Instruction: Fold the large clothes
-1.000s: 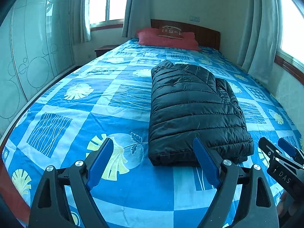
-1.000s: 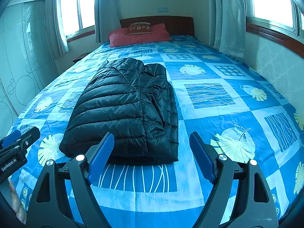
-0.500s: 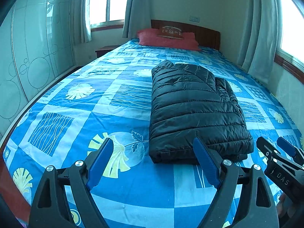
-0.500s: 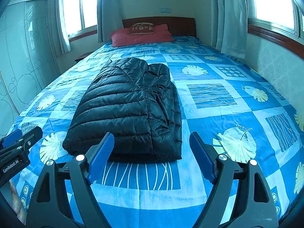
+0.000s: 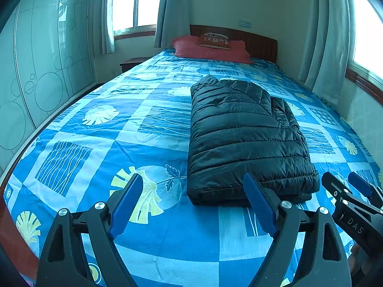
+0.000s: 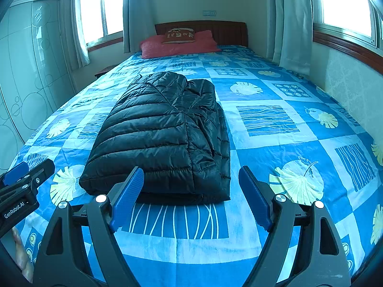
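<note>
A black quilted puffer jacket point(image 5: 244, 134) lies folded into a long rectangle on the blue patterned bed cover point(image 5: 100, 143); it also shows in the right wrist view point(image 6: 162, 136). My left gripper point(image 5: 194, 203) is open and empty, held above the bed just short of the jacket's near left corner. My right gripper point(image 6: 191, 196) is open and empty, just short of the jacket's near edge. Each gripper shows at the edge of the other's view: the right one point(image 5: 354, 191), the left one point(image 6: 26, 174).
Red pillows point(image 6: 179, 43) and a wooden headboard point(image 6: 229, 31) stand at the bed's far end. A glass-fronted wardrobe point(image 5: 36, 71) runs along the left. A wall with curtains point(image 6: 289, 21) and a window borders the right side.
Both grippers have drawn back a little from the jacket and risen slightly. The jacket has not moved, and both grippers stay open.
</note>
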A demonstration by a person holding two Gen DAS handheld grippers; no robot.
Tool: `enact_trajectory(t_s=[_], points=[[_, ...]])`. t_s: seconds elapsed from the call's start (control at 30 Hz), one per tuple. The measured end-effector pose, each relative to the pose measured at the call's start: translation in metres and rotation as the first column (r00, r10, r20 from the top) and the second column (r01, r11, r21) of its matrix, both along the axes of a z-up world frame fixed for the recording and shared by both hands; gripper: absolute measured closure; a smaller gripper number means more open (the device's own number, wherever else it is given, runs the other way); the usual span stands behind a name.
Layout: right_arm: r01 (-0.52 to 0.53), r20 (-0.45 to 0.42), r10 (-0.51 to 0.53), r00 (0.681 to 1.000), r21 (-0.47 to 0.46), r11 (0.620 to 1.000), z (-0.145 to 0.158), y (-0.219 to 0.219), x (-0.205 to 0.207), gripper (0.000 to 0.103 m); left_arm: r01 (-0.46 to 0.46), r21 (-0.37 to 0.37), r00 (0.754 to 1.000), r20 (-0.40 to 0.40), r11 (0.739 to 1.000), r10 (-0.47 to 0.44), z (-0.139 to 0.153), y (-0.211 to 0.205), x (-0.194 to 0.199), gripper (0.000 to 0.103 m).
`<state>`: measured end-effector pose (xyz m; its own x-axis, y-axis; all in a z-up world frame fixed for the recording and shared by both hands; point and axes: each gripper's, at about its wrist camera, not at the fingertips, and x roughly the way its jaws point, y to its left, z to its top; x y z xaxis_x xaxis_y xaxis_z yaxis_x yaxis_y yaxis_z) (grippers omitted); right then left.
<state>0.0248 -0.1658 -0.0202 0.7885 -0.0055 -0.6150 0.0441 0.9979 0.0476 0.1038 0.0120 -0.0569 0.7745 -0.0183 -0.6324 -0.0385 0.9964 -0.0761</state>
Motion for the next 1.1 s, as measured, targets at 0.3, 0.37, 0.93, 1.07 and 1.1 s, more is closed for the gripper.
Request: enact_trajectory(t_s=[0.3,0.37,0.93,1.07,1.1], points=[[-0.001,0.002,0.001,1.0,0.0,1.0,-0.0004,0.0019,-0.0004,0.022,-0.004,-0.001,1.0,0.001,1.0,0.004,-0.0007,0.0005,-0.0001,0.019],[-0.002,0.002,0.002,1.0,0.0,1.0,-0.0008,0.0033,-0.0006,0.022,-0.006,-0.002,1.0,0.004,1.0,0.006,-0.0006,0.0015,-0.0002,0.018],[-0.004,0.0,0.004,1.0,0.002,1.0,-0.0016,0.0058,-0.0011,0.022,-0.015,0.014,1.0,0.002,1.0,0.015,-0.0001,0.0011,-0.0013,0.019],[-0.003,0.002,0.003,1.0,0.001,1.0,-0.0015,0.0051,-0.001,0.022,-0.016,0.009,1.0,-0.014,1.0,0.016,-0.0019,0.0006,0.0002,0.019],[-0.004,0.002,0.004,1.0,0.001,1.0,-0.0017,0.0059,-0.0012,0.022,-0.023,0.013,1.0,-0.012,1.0,0.023,-0.0018,0.001,0.0005,0.019]])
